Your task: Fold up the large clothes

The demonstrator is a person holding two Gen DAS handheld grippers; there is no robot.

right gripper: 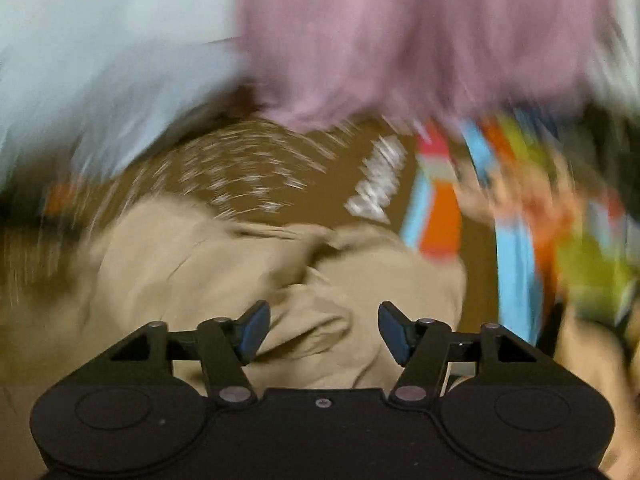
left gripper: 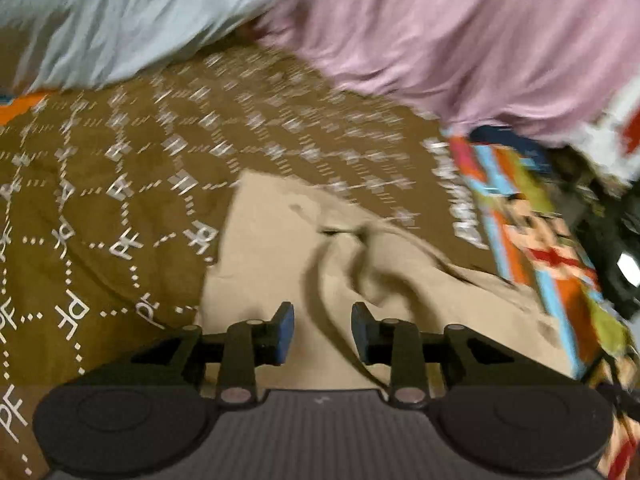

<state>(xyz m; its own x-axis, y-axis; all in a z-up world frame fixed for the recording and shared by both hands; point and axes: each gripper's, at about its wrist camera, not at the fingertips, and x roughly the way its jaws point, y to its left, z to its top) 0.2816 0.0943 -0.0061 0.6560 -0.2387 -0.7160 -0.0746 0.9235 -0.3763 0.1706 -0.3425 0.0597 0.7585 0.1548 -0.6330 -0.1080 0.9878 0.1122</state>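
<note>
Left gripper (left gripper: 322, 330) jaws stand narrowly apart, right gripper (right gripper: 324, 330) jaws wide, both empty above the beige garment (left gripper: 280, 224); pink cloth (left gripper: 460, 32) at one o'clock.

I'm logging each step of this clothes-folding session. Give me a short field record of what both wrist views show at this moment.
surface: brown patterned bedspread
garment being folded: beige garment, rumpled, lying on the bedspread
other clothes: pink garment and light blue garment beyond it
other item: colourful cartoon-print fabric to the right
left gripper: open, nothing between its pads, above the beige garment
right gripper: open, wider, above the beige garment
image quality: right wrist view heavily blurred
</note>
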